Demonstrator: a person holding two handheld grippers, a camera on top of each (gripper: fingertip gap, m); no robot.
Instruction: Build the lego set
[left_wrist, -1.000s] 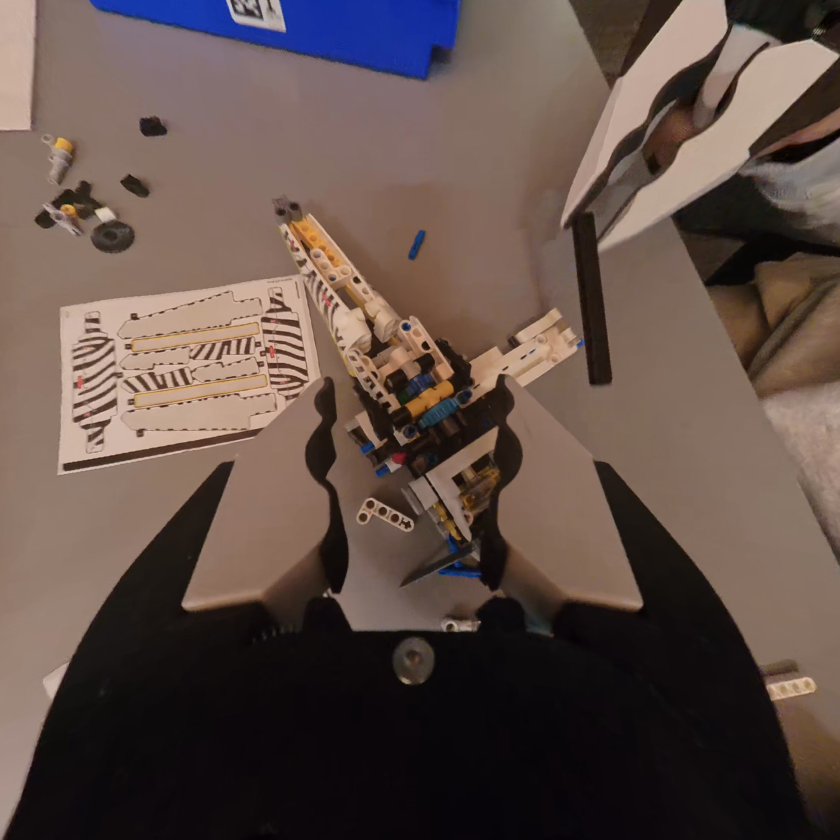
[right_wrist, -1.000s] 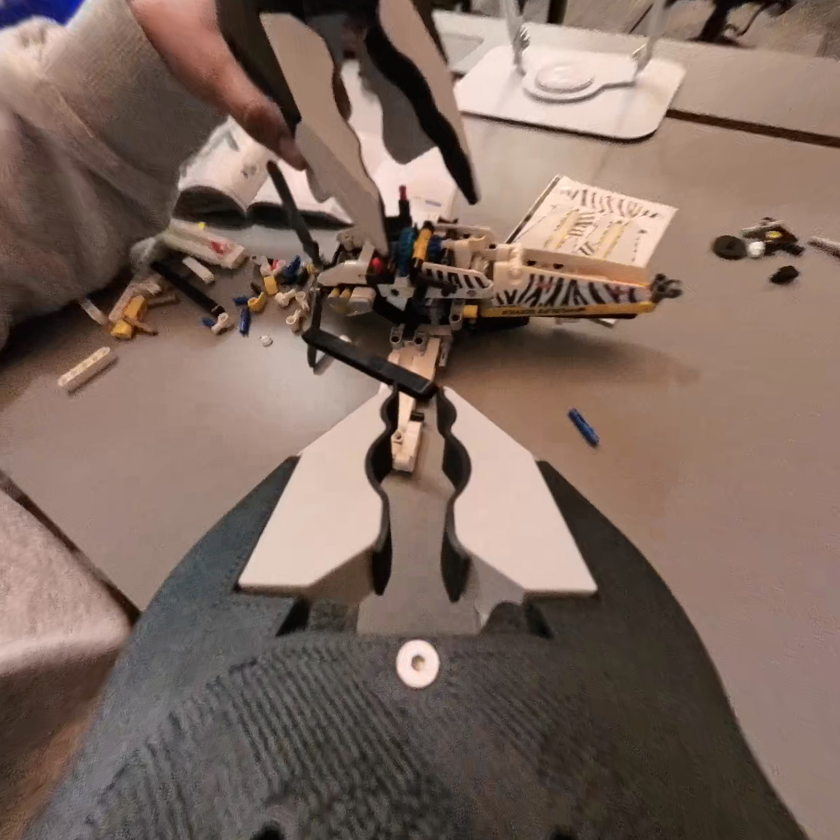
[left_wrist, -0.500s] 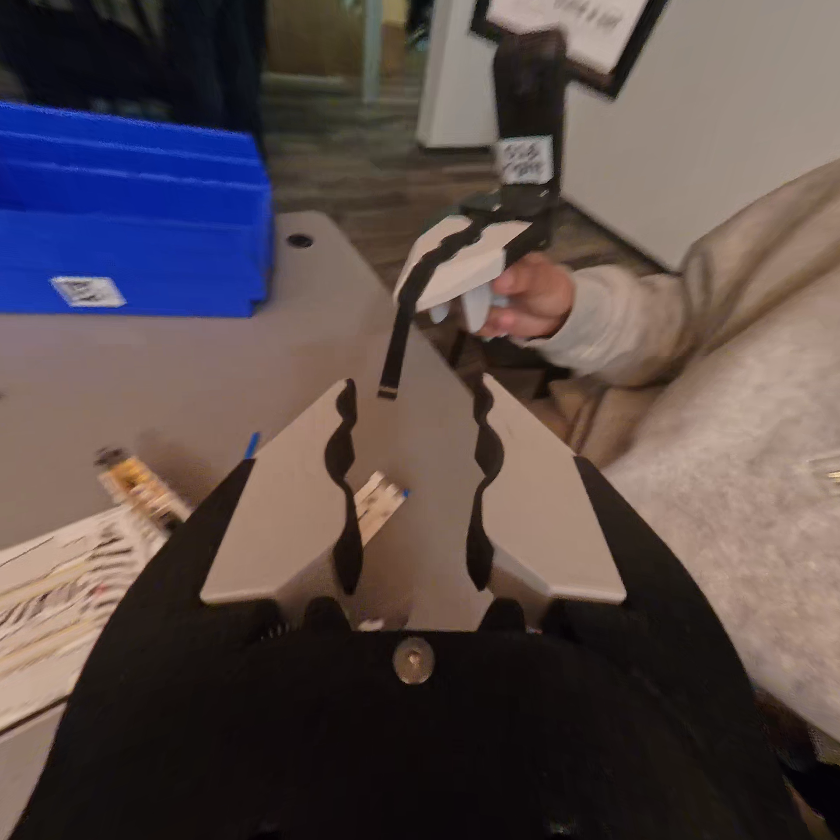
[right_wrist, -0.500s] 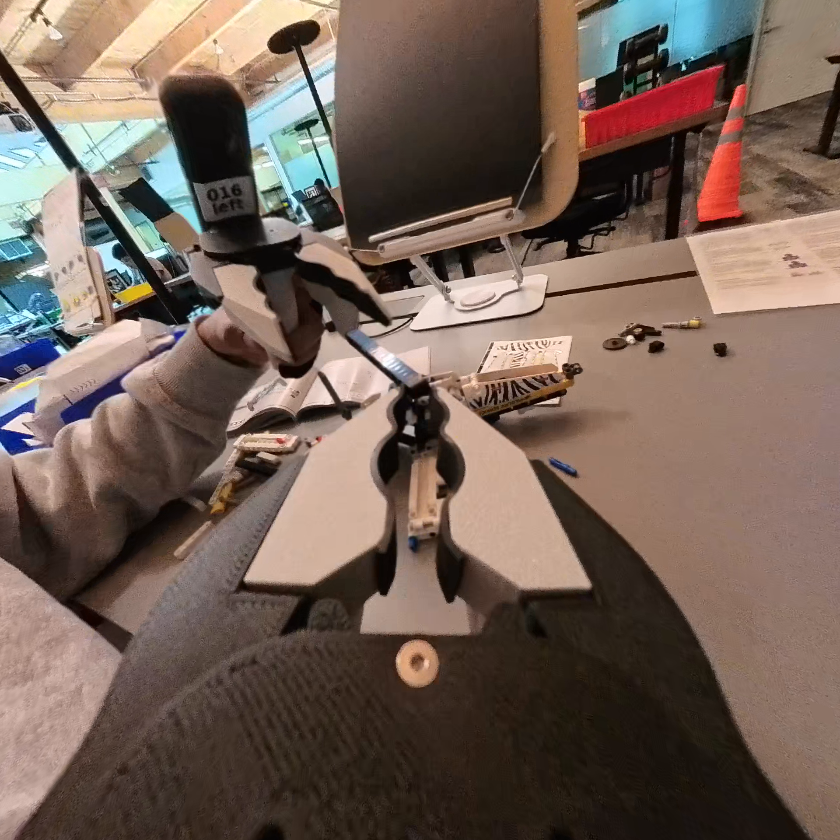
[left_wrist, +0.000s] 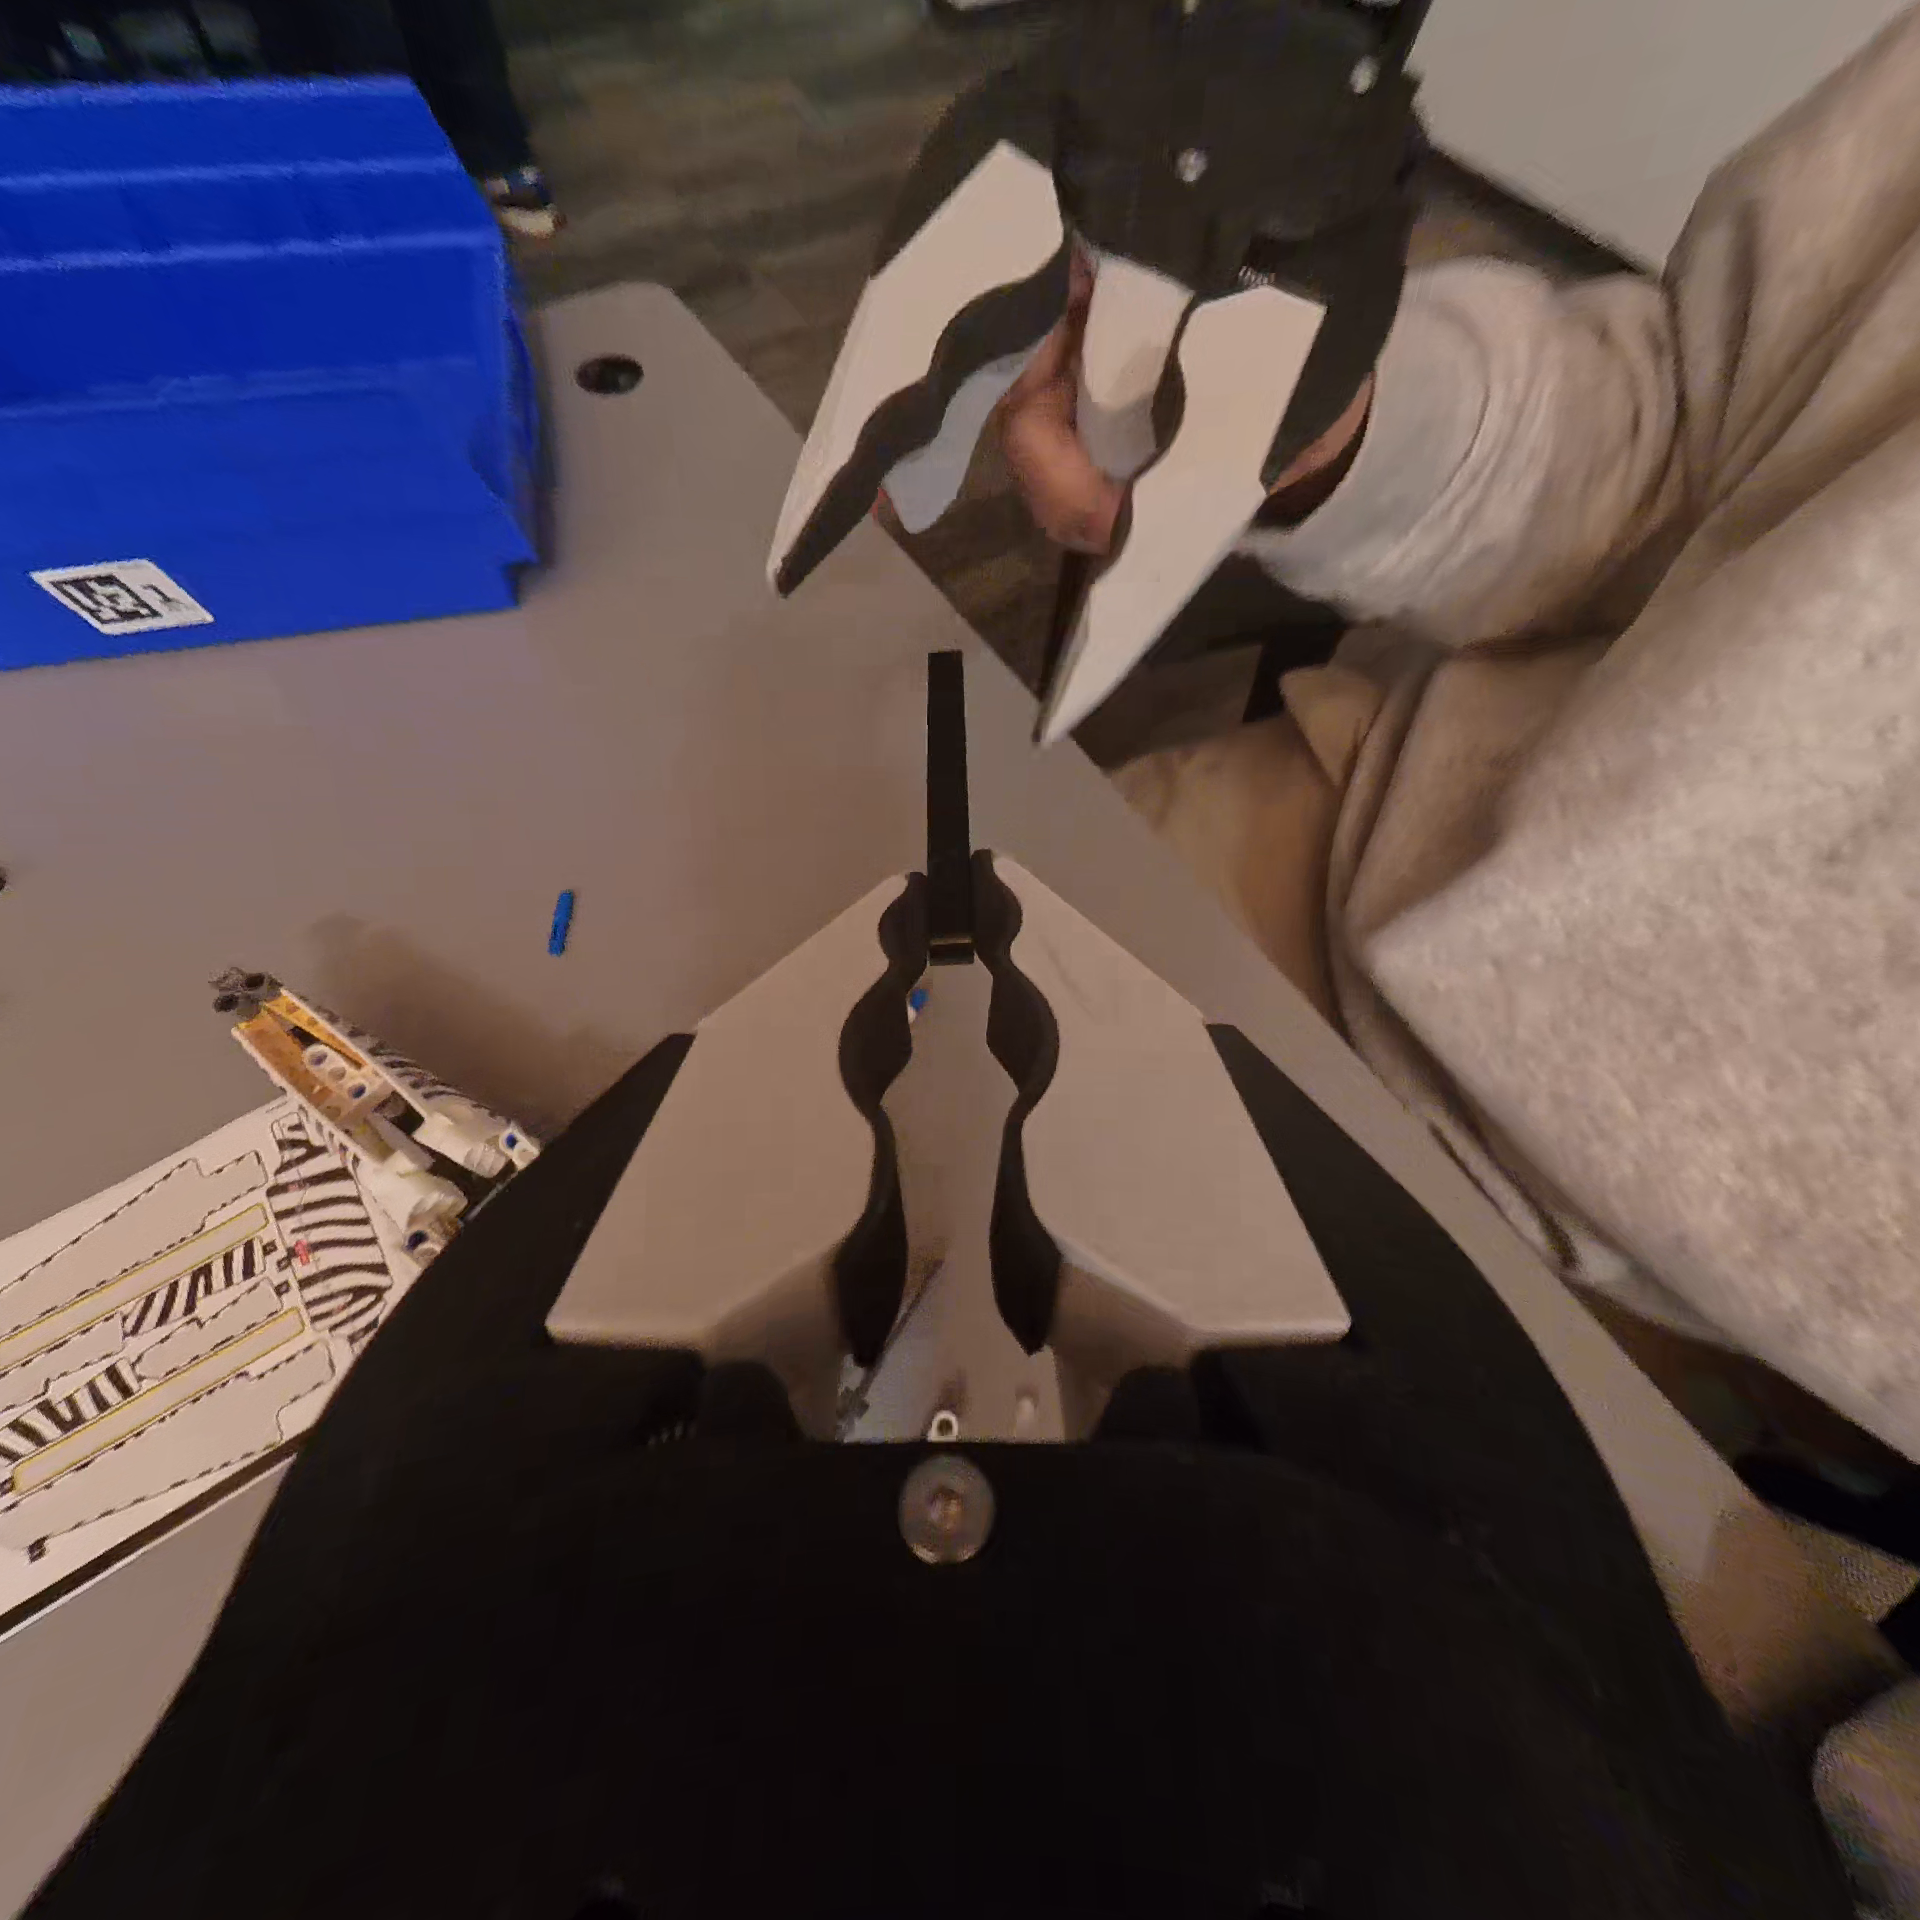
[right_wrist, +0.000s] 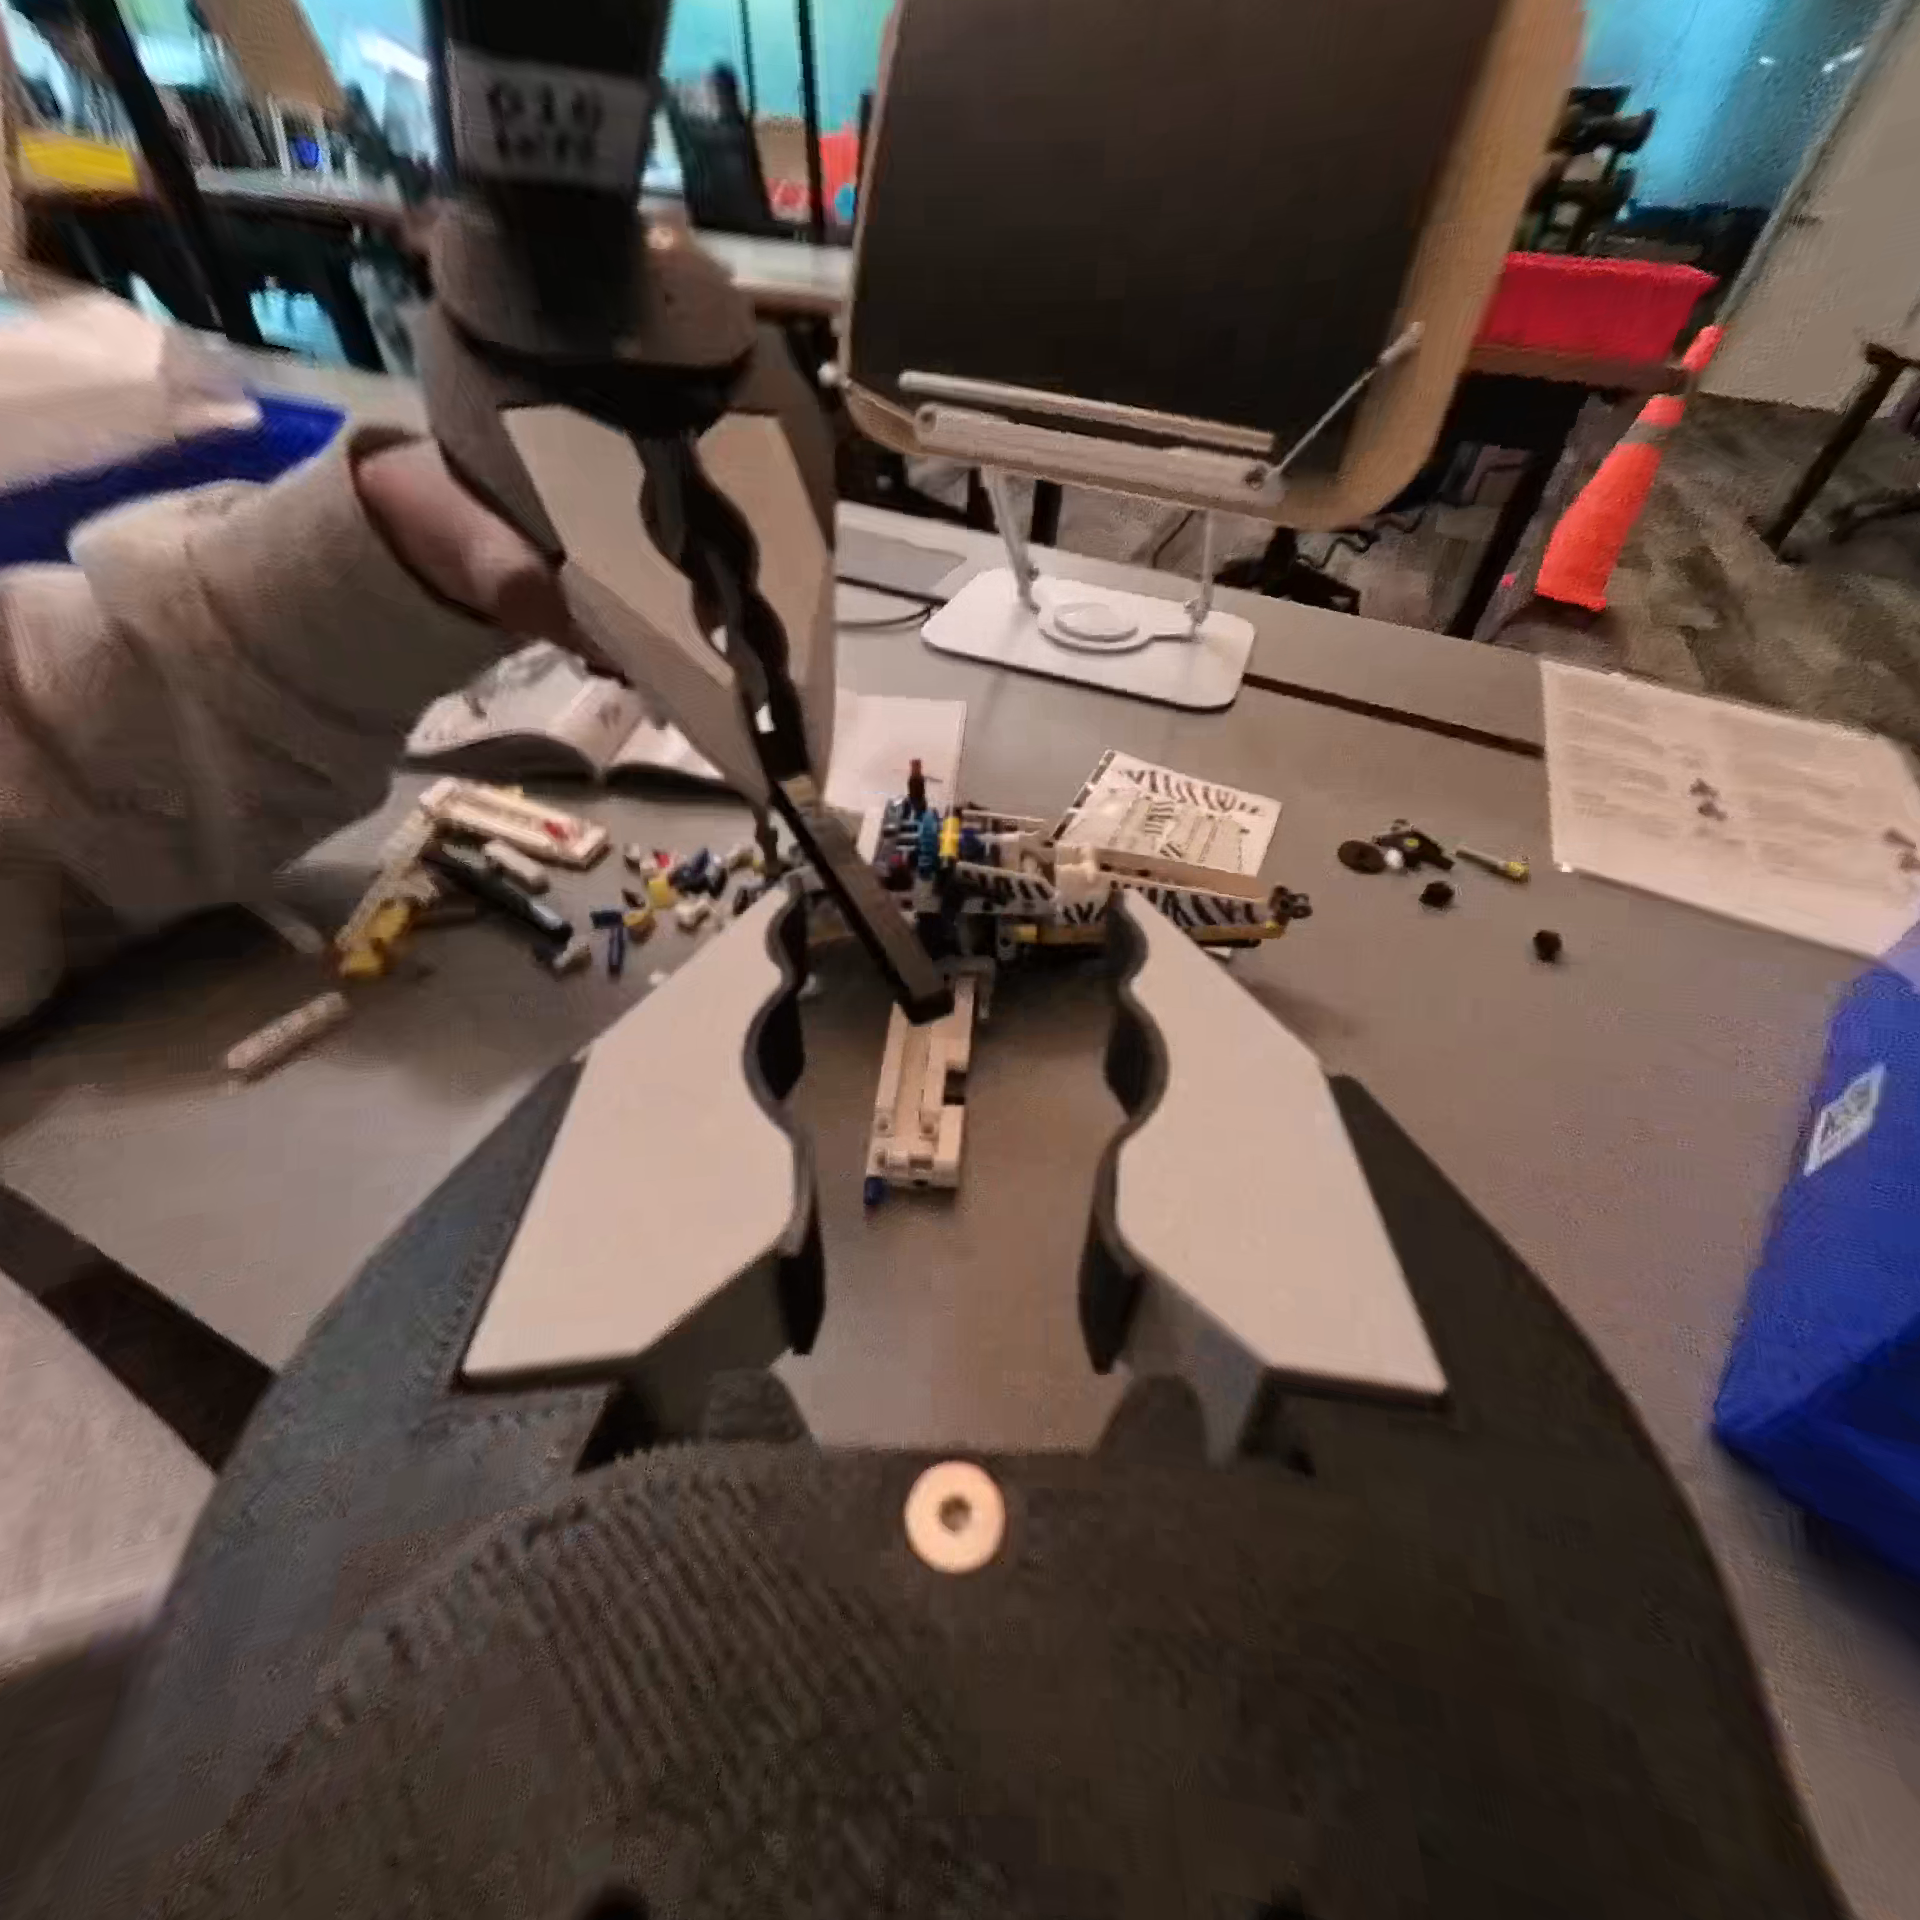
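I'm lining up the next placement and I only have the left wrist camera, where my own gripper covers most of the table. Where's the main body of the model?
Observer: The right wrist view shows the model on the table, straight ahead of the open right gripper. The free end of the black bar held by the left gripper overlaps its white arm there; I can't tell whether they touch.
Operator: Any spare parts nearby?
Observer: Yes, loose pieces lie scattered left of the model in that view, with an open booklet behind them.
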